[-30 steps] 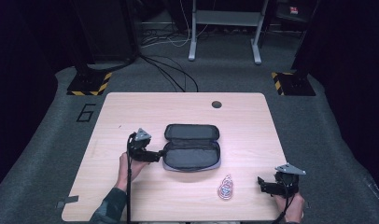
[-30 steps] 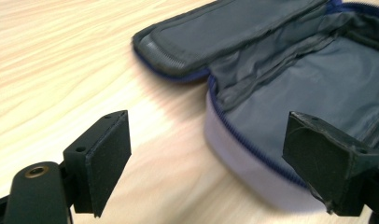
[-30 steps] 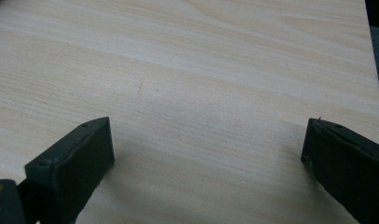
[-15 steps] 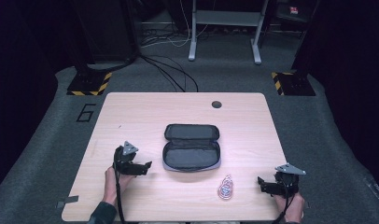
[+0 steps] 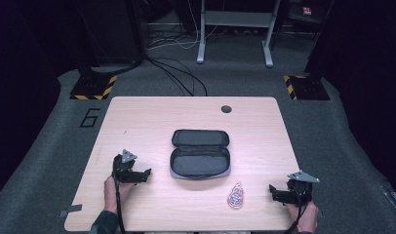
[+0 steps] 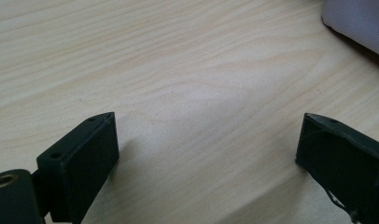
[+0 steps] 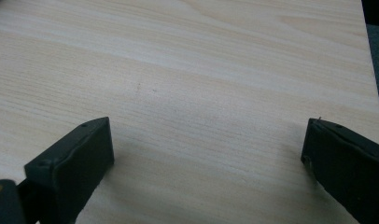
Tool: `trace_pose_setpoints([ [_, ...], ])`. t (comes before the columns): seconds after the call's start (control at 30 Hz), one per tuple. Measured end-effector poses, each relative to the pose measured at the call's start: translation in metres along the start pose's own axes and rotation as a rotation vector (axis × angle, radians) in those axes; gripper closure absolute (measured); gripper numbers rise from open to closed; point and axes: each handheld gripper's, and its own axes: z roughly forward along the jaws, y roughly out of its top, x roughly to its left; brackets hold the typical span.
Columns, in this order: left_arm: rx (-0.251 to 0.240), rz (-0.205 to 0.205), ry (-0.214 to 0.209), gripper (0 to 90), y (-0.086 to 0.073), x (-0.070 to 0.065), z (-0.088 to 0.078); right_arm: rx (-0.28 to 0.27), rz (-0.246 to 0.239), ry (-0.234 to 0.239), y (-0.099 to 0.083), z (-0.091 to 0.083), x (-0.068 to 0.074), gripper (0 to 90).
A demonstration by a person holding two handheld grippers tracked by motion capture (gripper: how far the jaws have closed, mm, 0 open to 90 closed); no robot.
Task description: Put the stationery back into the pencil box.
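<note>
lying open mid-table: dark zip case [image 5: 200,155], long axis running across the table, hinge side away from the person. resting just left of it, nearer than its partner: left gripper [image 5: 148,173], jaws just widened, nothing between them. parked well right by the table [image 5: 137,117] edge: right gripper [image 5: 271,191], agape, empty. between case and right gripper: small keychain charm [image 5: 235,195].

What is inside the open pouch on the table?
The open zip pouch looks empty: in the high view both halves show bare dark lining. Whether anything lies under it, or inside any inner pocket, cannot be seen. The small pink packet lies outside it, on the table.
</note>
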Motion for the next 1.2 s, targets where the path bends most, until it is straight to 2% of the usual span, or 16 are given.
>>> trace_pose_setpoints([
  [0.07, -0.004, -0.001, 0.0, 5.6, 0.0, 0.0, 0.0, 0.0, 0.01, -0.007, 0.0, 0.0, 0.001, 1.6],
  [0.1, 0.009, 0.0, -0.007, 5.6, 0.0, 0.0, -0.001, 0.0, 0.012, -0.011, 0.0, 0.0, 0.001, 1.8],
  [0.17, -0.003, 0.008, -0.003, 5.4, 0.001, 0.0, 0.001, 0.014, 0.03, -0.017, 0.001, -0.002, 0.001, 1.7],
  [0.27, 0.011, 0.016, -0.023, 4.9, 0.003, 0.001, 0.003, 0.03, 0.049, -0.007, 0.0, -0.005, 0.001, 0.1],
  [0.3, 0.01, 0.021, -0.028, 4.7, 0.004, 0.001, 0.003, 0.032, 0.068, -0.008, 0.001, -0.006, 0.003, 0.2],
  [0.4, 0.011, 0.028, -0.035, 4.7, 0.005, 0.002, 0.004, 0.026, 0.071, 0.002, 0.003, -0.018, 0.014, 2.0],
  [0.5, 0.01, 0.028, -0.035, 4.7, 0.005, 0.002, 0.004, 0.008, 0.094, 0.045, 0.008, -0.029, 0.026, 2.6],
  [0.53, 0.011, 0.028, -0.035, 4.7, 0.005, 0.002, 0.004, 0.011, 0.099, 0.063, 0.011, -0.033, 0.032, 2.8],
  [0.67, 0.015, 0.033, -0.032, 5.0, 0.005, 0.002, 0.004, 0.007, 0.084, 0.085, 0.016, -0.038, 0.057, 4.4],
  [0.73, 0.017, 0.033, -0.033, 5.0, 0.005, 0.003, 0.004, 0.009, 0.06, 0.096, 0.018, -0.037, 0.074, 4.7],
  [0.93, 0.014, 0.03, -0.032, 5.0, 0.005, 0.002, 0.004, 0.003, 0.051, 0.144, 0.022, -0.03, 0.111, 5.0],
  [1.07, 0.014, 0.03, -0.033, 5.0, 0.005, 0.002, 0.005, 0.017, 0.022, 0.137, 0.022, -0.021, 0.132, 5.1],
  [1.13, 0.014, 0.031, -0.033, 5.0, 0.005, 0.002, 0.005, 0.021, 0.019, 0.145, 0.022, -0.017, 0.138, 5.1],
  [1.2, 0.014, 0.031, -0.033, 5.0, 0.005, 0.002, 0.005, 0.021, 0.002, 0.129, 0.023, -0.012, 0.146, 5.7],
])
